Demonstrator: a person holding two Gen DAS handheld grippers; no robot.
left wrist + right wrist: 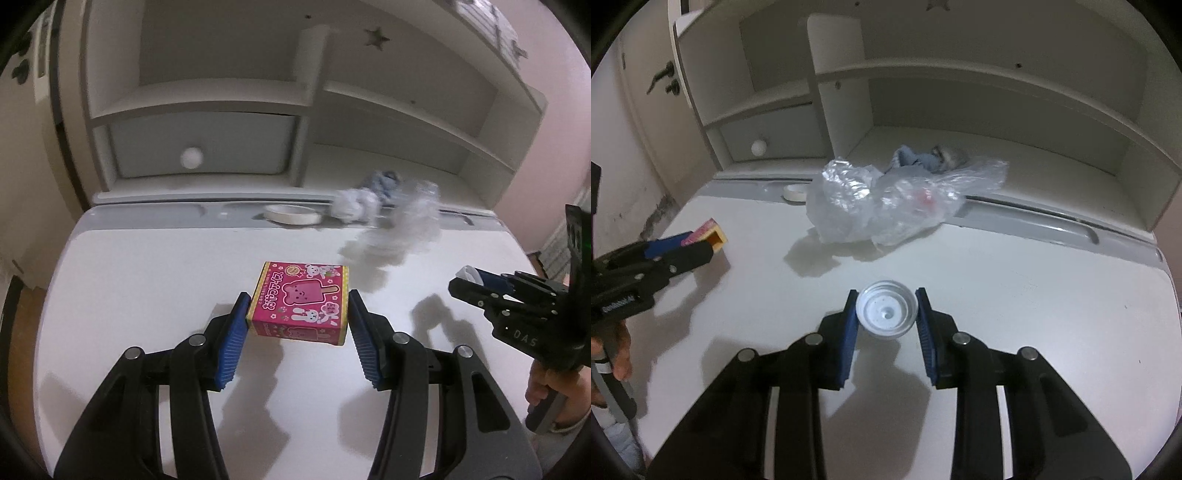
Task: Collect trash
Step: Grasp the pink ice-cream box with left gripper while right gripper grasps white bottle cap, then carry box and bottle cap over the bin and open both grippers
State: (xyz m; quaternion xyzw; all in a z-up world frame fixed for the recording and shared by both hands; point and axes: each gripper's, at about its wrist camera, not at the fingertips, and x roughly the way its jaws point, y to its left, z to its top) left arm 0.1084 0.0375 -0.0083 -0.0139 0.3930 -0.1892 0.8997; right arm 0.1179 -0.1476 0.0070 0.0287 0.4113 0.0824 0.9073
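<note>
A pink ice-cream box [299,306] with cartoon bears sits between the blue pads of my left gripper [297,299], which is shut on its two sides just above the white desk [147,266]. The right wrist view shows this gripper [701,240] at the left with the box [713,230] at its tip. My right gripper [886,295] is shut on a white screw cap [886,314], hollow side up, with a pad against each edge. From the left wrist view, the right gripper [467,280] hovers at the right with the cap [466,275] in it.
A crumpled clear plastic bag [886,199] lies mid-desk, with a blue cloth [916,157] behind it and a tape roll [795,192] at the groove. White crumpled paper [354,206] lies nearby. A hutch with shelves and a knobbed drawer [199,144] backs the desk.
</note>
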